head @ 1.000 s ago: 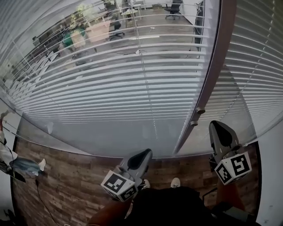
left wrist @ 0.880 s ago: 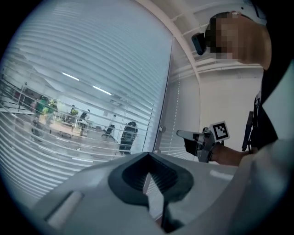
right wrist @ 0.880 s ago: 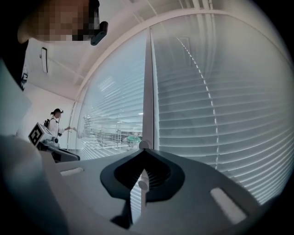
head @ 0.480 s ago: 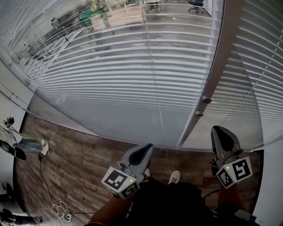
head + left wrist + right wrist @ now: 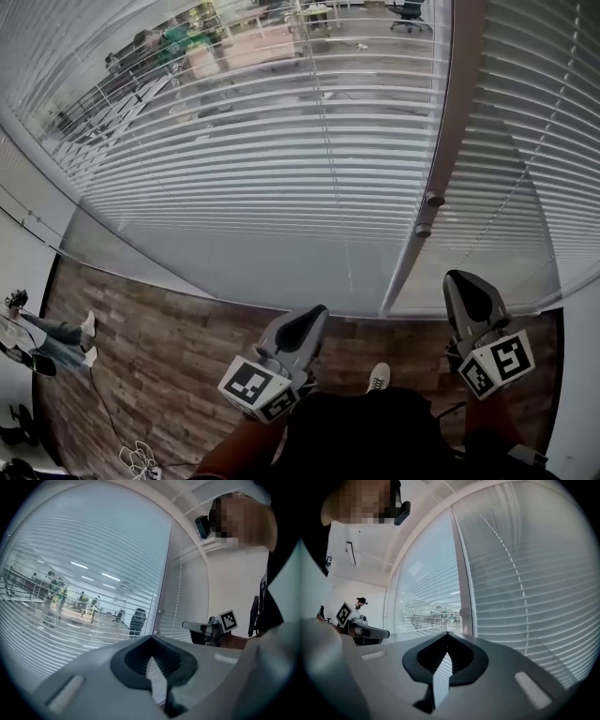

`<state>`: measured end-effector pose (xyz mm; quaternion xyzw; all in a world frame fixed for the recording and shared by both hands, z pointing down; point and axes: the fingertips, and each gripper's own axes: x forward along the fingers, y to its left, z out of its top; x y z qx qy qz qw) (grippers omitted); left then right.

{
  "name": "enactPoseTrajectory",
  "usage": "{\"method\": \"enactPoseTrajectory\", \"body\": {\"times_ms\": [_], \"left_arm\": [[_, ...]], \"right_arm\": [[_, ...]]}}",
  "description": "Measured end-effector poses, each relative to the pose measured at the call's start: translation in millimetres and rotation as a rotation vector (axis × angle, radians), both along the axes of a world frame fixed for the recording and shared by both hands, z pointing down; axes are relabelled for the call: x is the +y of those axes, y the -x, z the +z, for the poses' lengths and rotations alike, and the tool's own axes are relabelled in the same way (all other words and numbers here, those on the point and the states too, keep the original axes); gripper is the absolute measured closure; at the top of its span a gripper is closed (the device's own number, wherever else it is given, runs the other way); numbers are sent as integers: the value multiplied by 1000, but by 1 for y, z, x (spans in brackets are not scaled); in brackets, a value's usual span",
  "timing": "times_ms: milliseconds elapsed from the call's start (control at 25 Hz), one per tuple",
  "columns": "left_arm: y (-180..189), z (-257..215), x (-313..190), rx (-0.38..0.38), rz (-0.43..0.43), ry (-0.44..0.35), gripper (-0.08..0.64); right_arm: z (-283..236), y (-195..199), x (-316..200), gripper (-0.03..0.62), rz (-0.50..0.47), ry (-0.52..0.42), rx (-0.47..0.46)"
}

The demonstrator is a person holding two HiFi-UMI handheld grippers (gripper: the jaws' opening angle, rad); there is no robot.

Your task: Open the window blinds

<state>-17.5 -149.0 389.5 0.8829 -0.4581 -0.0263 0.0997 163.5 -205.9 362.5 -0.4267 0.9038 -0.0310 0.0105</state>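
Two grippers hang low in front of the window, each with its jaws pressed together and nothing between them.

Take the brown window post (image 5: 442,141) as the marker. The left gripper (image 5: 302,328) sits well to the left of the post's foot, above the wooden floor (image 5: 159,328). Its nose points at the strip of plain glass under the left blind (image 5: 262,159), and it is clearly apart from the slats. The right gripper (image 5: 472,292) sits just to the right of the post's foot. It points toward the lowest slats of the right blind (image 5: 539,141) and is near them, though whether its tip touches them cannot be told.

The left blind fills the pane left of the post. Its slats are tilted enough to show desks, chairs and people in the room beyond, and its bottom edge stops short of the floor. The right blind covers the pane right of the post, and nothing can be seen through its slats.

A bead chain (image 5: 525,159) runs slantwise down the face of the right blind toward the lower part of the post. In the right gripper view it hangs to the right of the post, above the closed jaws. A round knob (image 5: 434,200) sticks out low on the post, with a second one just beneath it. One pale shoe (image 5: 378,377) rests on the floor left of the post's foot, between the two grippers.
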Motion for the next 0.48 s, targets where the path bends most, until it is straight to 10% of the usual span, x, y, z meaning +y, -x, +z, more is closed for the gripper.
{"method": "enactPoseTrajectory", "body": {"times_ms": [480], "left_arm": [[53,-26,63,36,96,31,560]], "right_arm": [[-13,57,72,569,52,99,-33]]}}
